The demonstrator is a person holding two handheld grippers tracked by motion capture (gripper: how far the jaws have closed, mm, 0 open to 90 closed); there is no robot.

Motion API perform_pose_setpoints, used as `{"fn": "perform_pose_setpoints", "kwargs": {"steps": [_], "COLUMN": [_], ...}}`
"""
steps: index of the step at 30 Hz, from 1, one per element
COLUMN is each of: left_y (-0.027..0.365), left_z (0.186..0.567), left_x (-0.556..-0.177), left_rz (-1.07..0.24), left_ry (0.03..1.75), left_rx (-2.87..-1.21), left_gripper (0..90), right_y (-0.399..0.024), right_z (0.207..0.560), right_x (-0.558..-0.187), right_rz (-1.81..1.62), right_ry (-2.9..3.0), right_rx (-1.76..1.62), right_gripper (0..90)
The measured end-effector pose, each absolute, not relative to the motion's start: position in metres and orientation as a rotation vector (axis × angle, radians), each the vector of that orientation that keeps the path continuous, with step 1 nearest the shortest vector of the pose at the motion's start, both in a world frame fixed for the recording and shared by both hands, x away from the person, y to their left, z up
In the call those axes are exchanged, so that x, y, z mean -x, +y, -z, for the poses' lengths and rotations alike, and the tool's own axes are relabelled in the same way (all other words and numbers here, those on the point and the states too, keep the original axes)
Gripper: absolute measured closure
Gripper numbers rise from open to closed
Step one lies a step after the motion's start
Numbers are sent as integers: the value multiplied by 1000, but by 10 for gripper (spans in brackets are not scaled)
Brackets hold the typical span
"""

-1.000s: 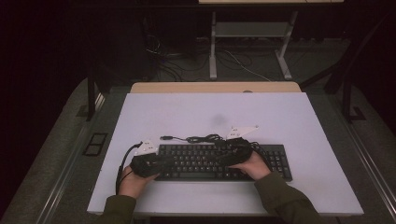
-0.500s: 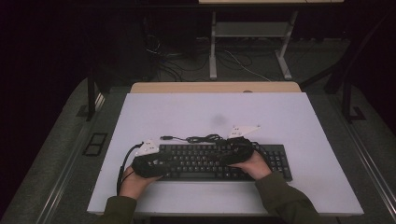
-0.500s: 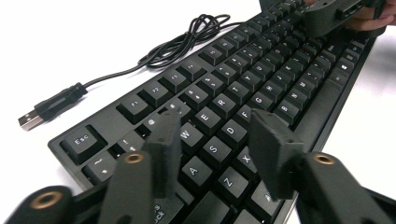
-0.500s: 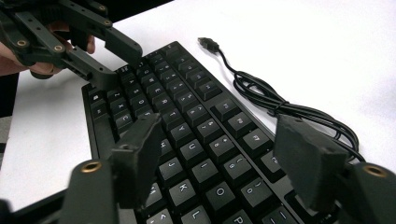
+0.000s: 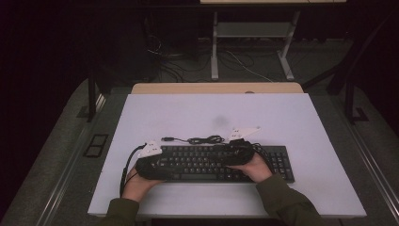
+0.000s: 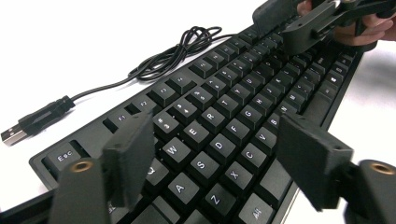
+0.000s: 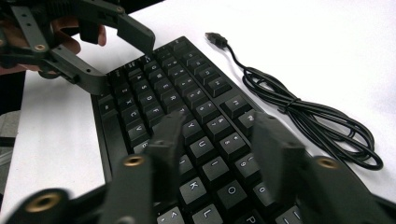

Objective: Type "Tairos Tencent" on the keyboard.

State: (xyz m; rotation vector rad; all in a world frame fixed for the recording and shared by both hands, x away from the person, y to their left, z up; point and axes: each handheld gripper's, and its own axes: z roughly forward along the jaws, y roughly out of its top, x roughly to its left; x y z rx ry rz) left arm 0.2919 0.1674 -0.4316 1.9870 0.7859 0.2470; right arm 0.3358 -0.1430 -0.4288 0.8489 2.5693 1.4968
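While both grippers' blocky fingers gape over nothing, matte black keyboard (image 5: 221, 162), coiled glossy cable (image 5: 202, 140), smooth white table (image 5: 188, 113).

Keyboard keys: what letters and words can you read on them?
On the black keyboard, from the left gripper view:
"Esc" on the corner key
"W", "A", "S", "Z", "X", "C", "R", "T", "G" on letter keys
"Alt" on a bottom-row key
Number-row and far keys are too blurred to read.

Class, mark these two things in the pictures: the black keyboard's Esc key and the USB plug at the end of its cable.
Black keyboard's Esc key (image 6: 64, 156), left gripper view, on its top face.
Black USB plug (image 6: 14, 136), left gripper view, on its metal tip.
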Motion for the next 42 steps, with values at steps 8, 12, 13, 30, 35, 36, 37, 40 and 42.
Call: {"fn": "perform_pose_setpoints", "kwargs": {"steps": [8, 12, 13, 30, 35, 36, 37, 40, 42], "left_y": [166, 165, 165, 159, 158, 158, 158, 158, 157], "left_z": [430, 429, 429, 430, 430, 430, 431, 431, 431], "left_x": [-291, -291, -291, -291, -290, -290, -290, -290, -290], "left_rz": [-264, -273, -273, -261, -258, -258, -258, -256, -253], "left_ry": [791, 779, 776, 769, 769, 766, 764, 763, 764], "left_rx": [-1983, -1977, -1980, -1982, -1989, -1990, -1991, -1994, -1995], "left_gripper": [167, 135, 128, 0, 0, 0, 0, 0, 0], "right_y": [-142, -140, -140, -132, -131, -130, -130, -129, -129], "right_z": [428, 429, 429, 438, 439, 439, 439, 440, 439], "right_x": [-335, -334, -334, -335, -335, -335, -334, -334, -335], "right_rz": [-1489, -1482, -1479, -1376, -1348, -1346, -1342, -1334, -1328], "right_ry": [2576, 2587, 2593, 2654, 2660, 2661, 2662, 2667, 2670], "right_rx": [-843, -833, -830, -826, -831, -831, -833, -838, -836], "right_gripper": [804, 882, 885, 894, 894, 894, 894, 894, 894]}}
